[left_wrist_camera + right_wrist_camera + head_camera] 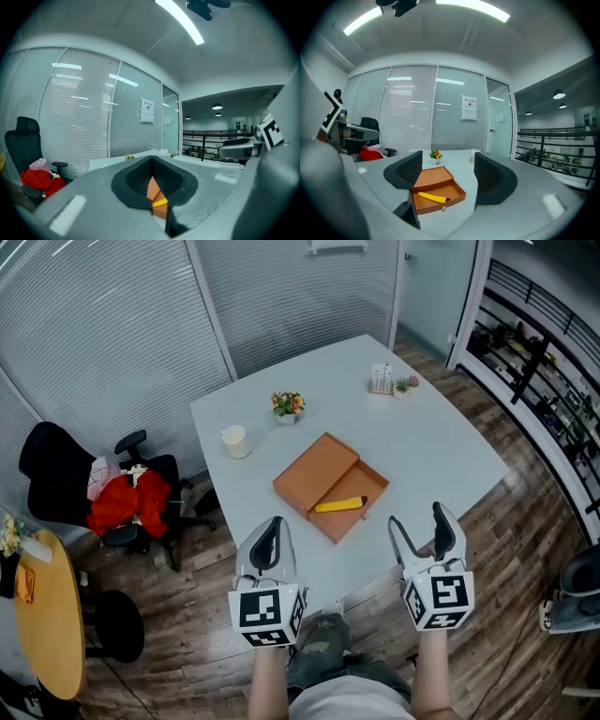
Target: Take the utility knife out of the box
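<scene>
Hovering near the bench (427, 442) edge, we hold the left claw (271, 529) pinched together, right claw (417, 521) spread, empty — utility knife (340, 504) lying in the open box (314, 470).

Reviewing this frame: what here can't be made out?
Left gripper view: the shut left gripper hides nearly all of the box and utility knife; only slivers show.
Head view: print on the white stand is too small to read.
Right gripper view: the wall notice is too small to read.
</scene>
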A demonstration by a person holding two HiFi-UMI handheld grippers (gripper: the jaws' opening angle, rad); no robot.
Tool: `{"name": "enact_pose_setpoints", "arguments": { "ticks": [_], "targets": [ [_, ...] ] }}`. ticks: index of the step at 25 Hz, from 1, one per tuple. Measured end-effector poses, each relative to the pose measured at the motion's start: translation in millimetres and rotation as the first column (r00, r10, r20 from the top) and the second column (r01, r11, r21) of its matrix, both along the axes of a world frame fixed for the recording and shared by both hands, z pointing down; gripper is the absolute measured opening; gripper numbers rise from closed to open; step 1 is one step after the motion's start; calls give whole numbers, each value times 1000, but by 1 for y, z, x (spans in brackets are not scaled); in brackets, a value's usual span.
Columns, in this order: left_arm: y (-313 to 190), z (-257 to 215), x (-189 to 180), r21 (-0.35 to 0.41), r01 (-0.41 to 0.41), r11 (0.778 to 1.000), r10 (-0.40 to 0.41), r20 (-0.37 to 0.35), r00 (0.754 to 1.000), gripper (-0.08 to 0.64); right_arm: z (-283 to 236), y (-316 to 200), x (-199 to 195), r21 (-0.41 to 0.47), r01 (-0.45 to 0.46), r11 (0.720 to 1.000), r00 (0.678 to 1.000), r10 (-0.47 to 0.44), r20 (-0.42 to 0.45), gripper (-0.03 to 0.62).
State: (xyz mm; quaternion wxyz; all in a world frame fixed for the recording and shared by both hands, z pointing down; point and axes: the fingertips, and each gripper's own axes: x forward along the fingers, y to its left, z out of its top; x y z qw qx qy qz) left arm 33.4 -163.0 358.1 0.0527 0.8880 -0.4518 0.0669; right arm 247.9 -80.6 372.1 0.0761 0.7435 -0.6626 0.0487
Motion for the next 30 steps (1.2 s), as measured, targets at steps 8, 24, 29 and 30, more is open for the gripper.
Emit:
{"name": "enact_pose_setpoints", "arguments": {
  "ticks": [8,24,29,30],
  "targets": [
    [-60,9,13,-34,11,999,-11,3,1000,0,8,-62,13,-42,20,999,1000,-20,-11,371],
    [-119,44,16,-114,46,992,-43,26,999,0,47,-141,8,-160,121,980,992,-125,-17,371],
    [-123,57,9,-150,73,986,-68,41,997,0,65,-149,-1,-224,177,959,982,-187,-25,371],
    [-124,59,8,-156,80,984,-74,45,996,0,68,-151,-2,-237,189,953,979,-200,-26,371]
  ]
}}
